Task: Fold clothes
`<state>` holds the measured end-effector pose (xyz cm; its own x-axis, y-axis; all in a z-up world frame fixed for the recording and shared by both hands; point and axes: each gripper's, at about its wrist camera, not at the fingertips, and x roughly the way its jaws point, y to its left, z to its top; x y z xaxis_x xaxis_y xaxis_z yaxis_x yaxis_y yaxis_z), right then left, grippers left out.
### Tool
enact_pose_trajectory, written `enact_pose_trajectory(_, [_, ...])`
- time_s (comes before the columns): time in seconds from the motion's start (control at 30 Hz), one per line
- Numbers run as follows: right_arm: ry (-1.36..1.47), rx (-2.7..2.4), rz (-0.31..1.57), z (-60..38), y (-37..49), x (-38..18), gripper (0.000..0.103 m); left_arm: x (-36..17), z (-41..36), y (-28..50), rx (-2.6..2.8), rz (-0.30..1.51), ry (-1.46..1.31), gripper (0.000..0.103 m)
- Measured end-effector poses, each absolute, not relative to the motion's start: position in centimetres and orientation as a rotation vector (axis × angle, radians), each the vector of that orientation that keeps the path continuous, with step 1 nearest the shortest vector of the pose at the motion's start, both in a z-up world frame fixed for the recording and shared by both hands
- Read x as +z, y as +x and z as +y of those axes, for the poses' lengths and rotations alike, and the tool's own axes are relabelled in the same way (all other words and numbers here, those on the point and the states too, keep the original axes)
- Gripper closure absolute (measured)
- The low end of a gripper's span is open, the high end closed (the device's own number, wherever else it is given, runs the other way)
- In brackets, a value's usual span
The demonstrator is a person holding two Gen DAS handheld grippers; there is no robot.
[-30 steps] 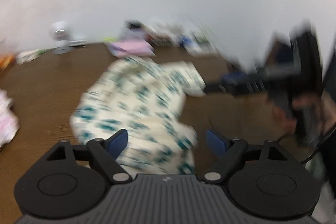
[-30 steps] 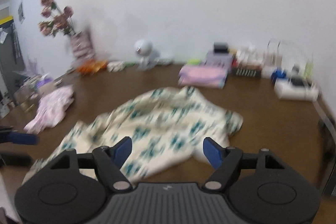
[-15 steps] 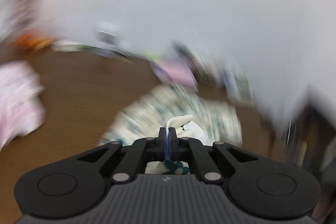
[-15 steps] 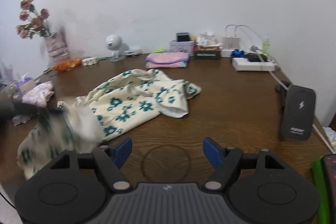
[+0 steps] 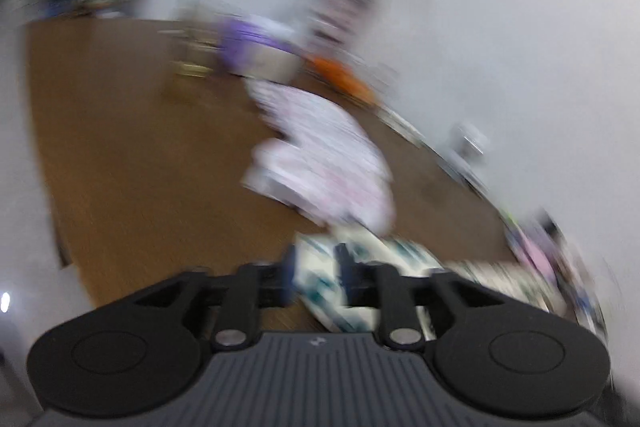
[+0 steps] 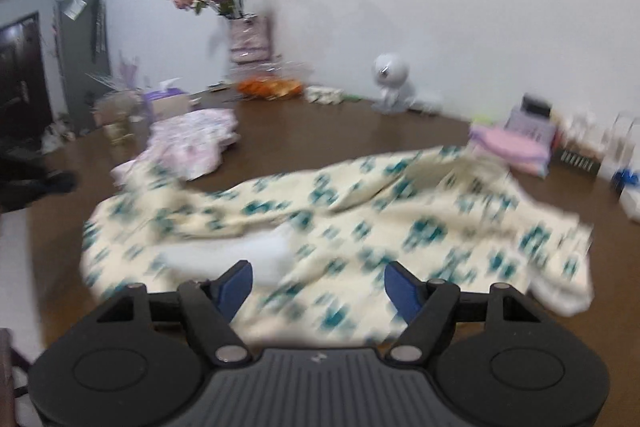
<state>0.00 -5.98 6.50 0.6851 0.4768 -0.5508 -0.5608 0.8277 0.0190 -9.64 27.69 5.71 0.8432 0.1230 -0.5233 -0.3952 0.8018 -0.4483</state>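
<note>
A cream garment with teal flowers (image 6: 340, 211) lies spread and rumpled across the brown table (image 6: 340, 131). My right gripper (image 6: 318, 281) hovers over its near edge. Its jaws stand wide and are closing slightly, and the blue pads (image 6: 236, 279) pinch nothing. The left wrist view is badly blurred and tilted. There my left gripper (image 5: 316, 277) has a bunched end of the floral garment (image 5: 400, 255) between its jaws, which are opening. A crumpled pink-and-white garment (image 5: 320, 155) lies just beyond it, at the table's left (image 6: 192, 143).
Along the back wall stand a vase of flowers (image 6: 248, 39), a purple tissue box (image 6: 168, 101), orange items (image 6: 268, 87), a white round device (image 6: 390, 79) and a folded pink cloth (image 6: 516, 147). A dark blurred shape (image 6: 32, 183) sits at the left edge.
The left gripper, shut on a white cloth edge half a second ago, now has its jaws apart, and its view swung left and rolled. The garment is stretched out leftward, and the right gripper has come over it.
</note>
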Motion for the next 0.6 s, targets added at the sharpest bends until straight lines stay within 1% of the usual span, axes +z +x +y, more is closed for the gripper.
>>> enact_pose_trajectory(0.07, [-0.148,0.577,0.624,-5.9,2.0,6.7,0.031,6.2,24.2,-9.3,0.150,0.548,-0.474,0.029])
enact_pose_trajectory(0.1, [-0.129,0.595,0.651,-5.8,2.9,6.7,0.031,6.0,22.6,-8.8,0.107,0.577,-0.443,0.024])
enact_pose_trajectory(0.13, [-0.113,0.626,0.668,-5.7,3.6,6.6,0.031,5.7,21.1,-8.2,0.066,0.606,-0.413,0.024])
enact_pose_trajectory(0.2, [-0.139,0.589,0.661,-6.2,4.5,6.4,0.037,5.1,18.7,-7.2,0.023,0.652,-0.376,0.024])
enact_pose_trajectory(0.23, [-0.160,0.547,0.649,-6.6,4.8,6.5,0.042,4.9,17.9,-6.8,0.023,0.668,-0.372,0.024])
enact_pose_trajectory(0.27, [-0.164,0.497,0.642,-7.5,5.2,6.5,0.043,4.6,17.6,-6.8,0.025,0.676,-0.361,0.024])
enact_pose_trajectory(0.43, [-0.056,0.192,0.671,-16.1,7.5,6.6,0.042,3.5,18.1,-6.5,0.044,0.707,-0.387,0.022])
enact_pose_trajectory(0.47, [-0.063,0.141,0.678,-17.1,7.8,6.2,0.040,3.2,18.4,-6.2,0.039,0.717,-0.413,0.022])
enact_pose_trajectory(0.53, [-0.084,0.127,0.694,-17.9,8.8,5.5,0.040,2.8,18.7,-5.7,0.025,0.732,-0.447,0.022])
enact_pose_trajectory(0.57, [-0.072,0.151,0.700,-18.3,9.7,5.1,0.040,2.5,18.7,-5.6,0.016,0.735,-0.452,0.028])
enact_pose_trajectory(0.6, [-0.044,0.170,0.713,-18.8,10.7,4.7,0.041,2.3,18.7,-5.5,0.015,0.733,-0.449,0.044])
